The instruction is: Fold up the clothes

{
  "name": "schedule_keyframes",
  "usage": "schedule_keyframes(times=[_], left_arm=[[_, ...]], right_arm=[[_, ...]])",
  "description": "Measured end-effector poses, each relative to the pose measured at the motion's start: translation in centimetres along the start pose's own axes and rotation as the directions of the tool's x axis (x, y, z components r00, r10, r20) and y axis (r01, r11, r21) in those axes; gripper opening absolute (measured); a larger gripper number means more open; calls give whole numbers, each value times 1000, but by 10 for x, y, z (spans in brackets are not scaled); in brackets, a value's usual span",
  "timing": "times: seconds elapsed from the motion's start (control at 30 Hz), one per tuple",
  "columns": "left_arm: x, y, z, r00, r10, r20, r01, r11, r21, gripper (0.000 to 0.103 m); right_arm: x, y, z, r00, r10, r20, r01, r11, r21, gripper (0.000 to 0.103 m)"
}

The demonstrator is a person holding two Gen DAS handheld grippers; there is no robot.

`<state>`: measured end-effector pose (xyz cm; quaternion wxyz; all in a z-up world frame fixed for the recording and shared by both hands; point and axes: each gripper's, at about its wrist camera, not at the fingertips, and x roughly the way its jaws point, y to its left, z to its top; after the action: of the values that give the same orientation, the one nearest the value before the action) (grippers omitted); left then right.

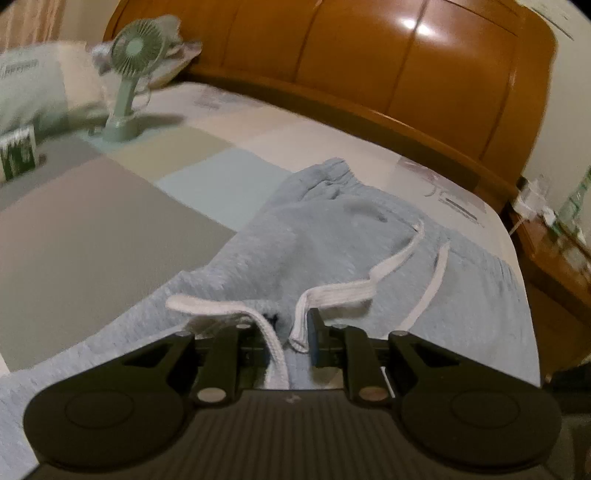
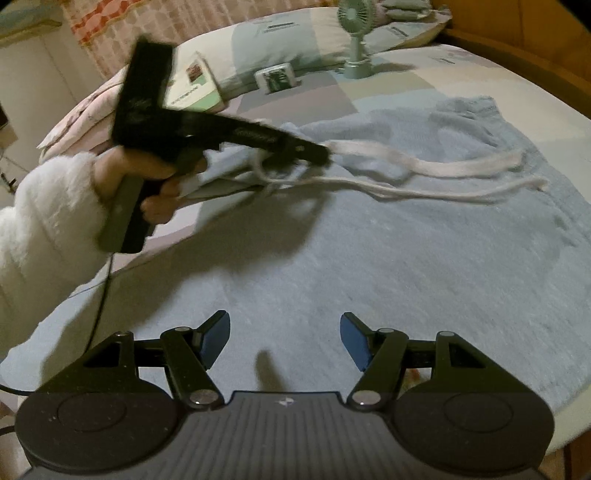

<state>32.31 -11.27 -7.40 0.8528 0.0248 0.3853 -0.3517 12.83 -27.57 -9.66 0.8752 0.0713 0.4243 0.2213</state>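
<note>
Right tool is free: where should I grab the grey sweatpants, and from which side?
Take the sweatpants by the gathered waistband, coming from the headboard side. It is a thick bunched edge, clear of the white drawstrings.

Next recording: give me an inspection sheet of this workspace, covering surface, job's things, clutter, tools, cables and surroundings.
Surface: bed with pastel patchwork sheet.
Job's things: light blue fleece garment spread flat, with white drawstrings trailing across it.
Clutter: green handheld fan standing upright, small green box, paper booklet, pillows.
Tools: left tool nearly closed with a drawstring between its fingers, whether it is pinched is unclear; right tool open, empty, above the garment.
Cables: black cable hanging from the left tool's handle.
Surroundings: glossy brown wooden headboard, patterned curtain.
</note>
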Motion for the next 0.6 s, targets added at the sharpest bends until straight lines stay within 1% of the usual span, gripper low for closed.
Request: schedule_keyframes(times=[0.03, 0.07, 0.2, 0.23, 0.3, 0.37, 0.43, 0.47, 0.5, 0.53, 0.6], left_arm=[[2, 0, -1, 1000, 2, -6, -2, 1000, 4, 16], [3, 0, -2, 1000, 7, -7, -7, 1000, 12, 16], [4, -1, 3, 1000, 17, -6, -17, 1000, 9, 16], [4, -2, 4, 1000, 19, -11, -19, 1000, 7, 16], [6, -3, 3, 999, 26, -32, -25, 999, 19, 17], [3, -3, 0, 998, 34, -45, -33, 999, 25, 21], [-4, -5, -7, 998, 44, -47, -43, 999, 24, 32], [-10, -5, -12, 997, 53, -49, -52, 998, 22, 42], [-16, -6, -18, 997, 65, -52, -64, 998, 16, 45], [-22, -7, -24, 995, 77, -56, -77, 997, 11, 51], [-35, -9, -36, 993, 100, -65, -100, 995, 6, 54]], right_arm=[[3, 3, 3, 1000, 5, 0, -5, 1000, -13, 71], [7, 4, 4, 1000, 11, -11, -11, 1000, -14, 74], [31, 2, 4, 996, 36, -83, -35, 999, 13, 78], [32, 5, 4, 995, 41, -88, -41, 999, 4, 82], [29, 11, 2, 995, 49, -89, -52, 998, -29, 83], [21, 11, 3, 996, 50, -79, -52, 998, -34, 83], [11, 3, 9, 998, 29, -56, -30, 999, -22, 83], [6, -4, 11, 999, 12, -39, -12, 1000, -10, 83], [-1, -12, 13, 1000, -6, -20, 6, 1000, 4, 83], [-6, -22, 16, 1000, -23, -5, 23, 999, 23, 83], [-16, -42, 22, 998, -56, 23, 55, 996, 66, 83]])
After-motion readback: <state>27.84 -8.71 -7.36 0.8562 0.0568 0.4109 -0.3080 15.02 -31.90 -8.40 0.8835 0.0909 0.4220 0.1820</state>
